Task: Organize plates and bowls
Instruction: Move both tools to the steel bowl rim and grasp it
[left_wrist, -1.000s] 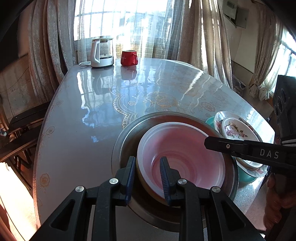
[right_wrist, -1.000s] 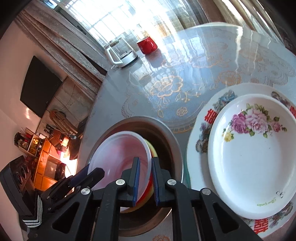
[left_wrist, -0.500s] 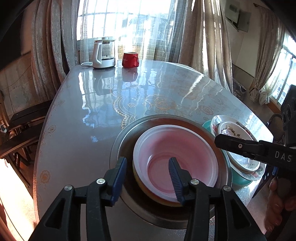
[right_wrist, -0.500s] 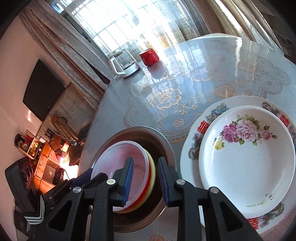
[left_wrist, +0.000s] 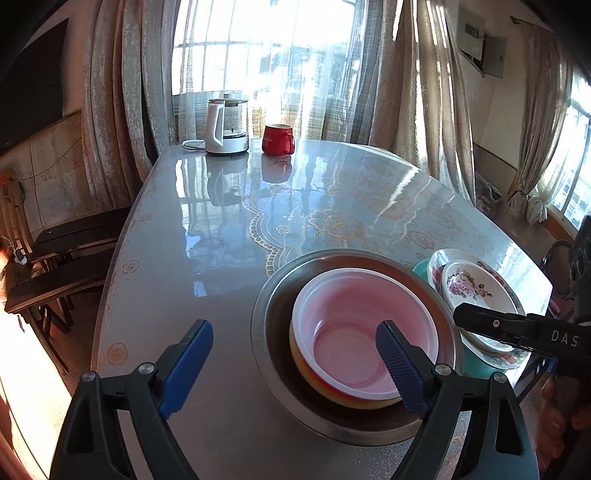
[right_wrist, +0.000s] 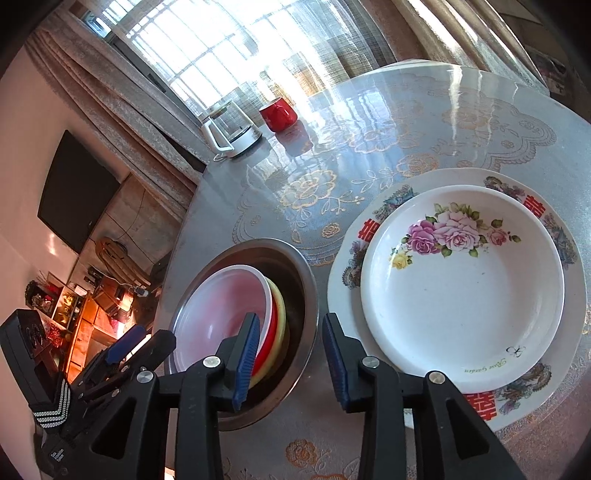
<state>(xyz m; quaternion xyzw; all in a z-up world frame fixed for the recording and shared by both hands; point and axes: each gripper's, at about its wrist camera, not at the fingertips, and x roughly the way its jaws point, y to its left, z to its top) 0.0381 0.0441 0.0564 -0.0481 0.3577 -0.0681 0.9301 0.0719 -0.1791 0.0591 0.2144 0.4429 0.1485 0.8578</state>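
Both grippers have just let go. The left gripper (left_wrist: 295, 363) has been opening its jaws and now they stand wide apart, one blue pad over the bare table and one over the pink bowl (left_wrist: 364, 332), with nothing squeezed between them. The right gripper (right_wrist: 290, 358) has been opening too, only a little, and its jaws are loose above the rim of the steel basin (right_wrist: 308, 295), not pinching anything. A second ago both were shut on the pink bowl's rim. So the pink bowl now sits by itself on the red and yellow bowls inside the steel basin, and I think that bowl's turn is done

The right wrist view shows the stacked bowl rims from the side: pink, then red bowl (right_wrist: 272, 328), then yellow bowl (right_wrist: 281, 317). It also shows the rose plate (right_wrist: 461, 295) lying in the bigger patterned plate (right_wrist: 347, 258), just beside the basin. The left wrist view shows a teal dish (left_wrist: 421, 267) under those plates, and the kettle (left_wrist: 225, 125) and red mug (left_wrist: 277, 139) far across the table (left_wrist: 184, 258)
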